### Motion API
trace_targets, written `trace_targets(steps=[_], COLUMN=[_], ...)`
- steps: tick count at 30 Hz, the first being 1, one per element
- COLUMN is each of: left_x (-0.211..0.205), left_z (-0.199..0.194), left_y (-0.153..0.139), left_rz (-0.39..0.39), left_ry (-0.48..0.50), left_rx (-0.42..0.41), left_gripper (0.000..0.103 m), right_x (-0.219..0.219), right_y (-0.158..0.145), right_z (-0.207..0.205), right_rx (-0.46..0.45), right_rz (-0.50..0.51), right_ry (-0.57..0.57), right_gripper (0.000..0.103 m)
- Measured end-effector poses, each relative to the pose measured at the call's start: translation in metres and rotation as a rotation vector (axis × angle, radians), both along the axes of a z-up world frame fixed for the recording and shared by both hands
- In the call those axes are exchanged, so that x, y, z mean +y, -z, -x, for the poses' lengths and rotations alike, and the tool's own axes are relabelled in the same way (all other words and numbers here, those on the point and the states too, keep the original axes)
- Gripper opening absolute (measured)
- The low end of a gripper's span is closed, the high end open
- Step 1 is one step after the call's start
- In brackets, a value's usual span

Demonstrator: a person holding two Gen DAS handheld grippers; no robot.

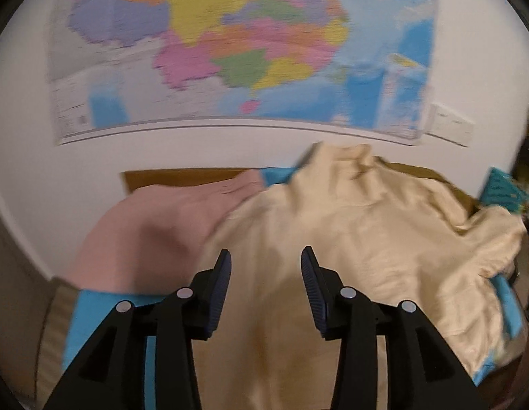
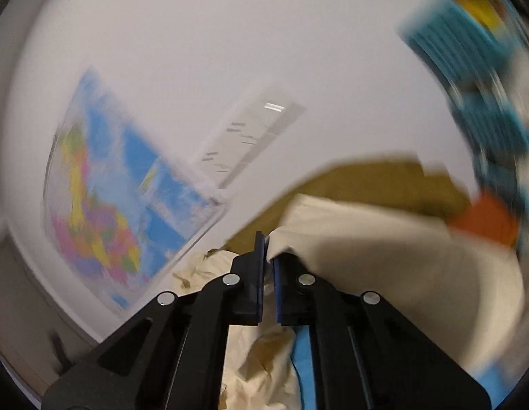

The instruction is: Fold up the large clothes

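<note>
Garment [image 1: 349, 225] below wall map [image 1: 230, 44]

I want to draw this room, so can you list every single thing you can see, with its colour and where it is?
Cream garment: one, pale yellow, rumpled on the blue surface.
Pink garment: one, pink, left of the cream one.
Blue surface: one, bright blue, under the clothes.
Map: one, many colours, on the white wall.
Paper sheet: one, white, on the wall beside the map.
Brown board: one, behind the clothes.
Teal things: blurred, on the right; count unclear.
Orange thing: one, blurred, on the right.
Left gripper: black, jaws apart, nothing between.
Right gripper: black, jaws closed on the cream garment's edge.
</note>
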State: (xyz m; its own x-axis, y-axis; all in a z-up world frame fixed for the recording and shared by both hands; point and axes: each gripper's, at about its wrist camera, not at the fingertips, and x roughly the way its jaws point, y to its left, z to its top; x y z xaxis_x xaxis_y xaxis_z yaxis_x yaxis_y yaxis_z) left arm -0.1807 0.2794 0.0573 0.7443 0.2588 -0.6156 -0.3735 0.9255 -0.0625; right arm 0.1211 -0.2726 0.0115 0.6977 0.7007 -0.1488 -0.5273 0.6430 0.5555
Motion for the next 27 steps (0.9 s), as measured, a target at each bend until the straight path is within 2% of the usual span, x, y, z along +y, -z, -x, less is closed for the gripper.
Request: trace_targets(steps=[2, 4, 7, 8, 9, 11, 14, 16, 20, 23, 25, 26, 27], left_x=[-0.009, -0.014, -0.019, -0.021, -0.023, -0.024, -0.027, -0.030, -0.035, -0.043, -0.052, -0.054, -0.058], left_z=[-0.010, -0.020, -0.032, -0.038, -0.043, -0.051, -0.061, -0.066, -0.077, -0.086, -0.095, -0.098, -0.101], left_y=[0.001, 0.002, 0.005, 0.008, 0.010, 0.016, 0.028, 0.035, 0.046, 0.051, 0.054, 0.055, 0.057], left_rz=[0.001, 0.034, 0.065, 0.070, 0.078, 0.098, 0.116, 0.117, 0.107, 0.109, 0.110, 0.115, 0.118], left_ry=[0.043, 0.093, 0.135, 0.144, 0.155, 0.178, 0.196, 0.214, 0.240, 0.279, 0.305, 0.317, 0.330], left_rx=[-0.004, -0.011, -0.018, -0.013, -0.009, -0.003, 0.033, 0.061, 0.105, 0.117, 0.128, 0.132, 0.137], left_gripper=[0.041, 0.041, 0.042, 0.042, 0.042, 0.042, 0.042, 0.044, 0.053, 0.056, 0.058, 0.058, 0.058], right_x=[0.046, 0.098, 0.187, 0.227, 0.250, 0.307, 0.345, 0.347, 0.316, 0.276, 0.250, 0.232, 0.221], right_y=[-0.041, -0.064, -0.065, -0.053, -0.042, 0.002, 0.062, 0.087, 0.083, 0.058, 0.046, 0.042, 0.042], right_z=[0.024, 0.047, 0.077, 0.087, 0.092, 0.098, 0.101, 0.103, 0.110, 0.103, 0.090, 0.078, 0.072], right_rx=[-0.158, -0.276, -0.391, -0.421, -0.430, -0.381, -0.297, -0.251, -0.230, -0.173, -0.115, -0.073, -0.051], right_rz=[0.155, 0.304, 0.516, 0.616, 0.671, 0.818, 0.959, 1.015, 0.976, 0.847, 0.750, 0.689, 0.669], right_ry=[-0.069, -0.152, -0.331, -0.405, -0.445, -0.567, -0.664, -0.699, -0.726, -0.723, -0.676, -0.618, -0.558], right_gripper=[0.004, 0.004, 0.004, 0.004, 0.004, 0.004, 0.013, 0.042, 0.051, 0.053, 0.054, 0.055, 0.055])
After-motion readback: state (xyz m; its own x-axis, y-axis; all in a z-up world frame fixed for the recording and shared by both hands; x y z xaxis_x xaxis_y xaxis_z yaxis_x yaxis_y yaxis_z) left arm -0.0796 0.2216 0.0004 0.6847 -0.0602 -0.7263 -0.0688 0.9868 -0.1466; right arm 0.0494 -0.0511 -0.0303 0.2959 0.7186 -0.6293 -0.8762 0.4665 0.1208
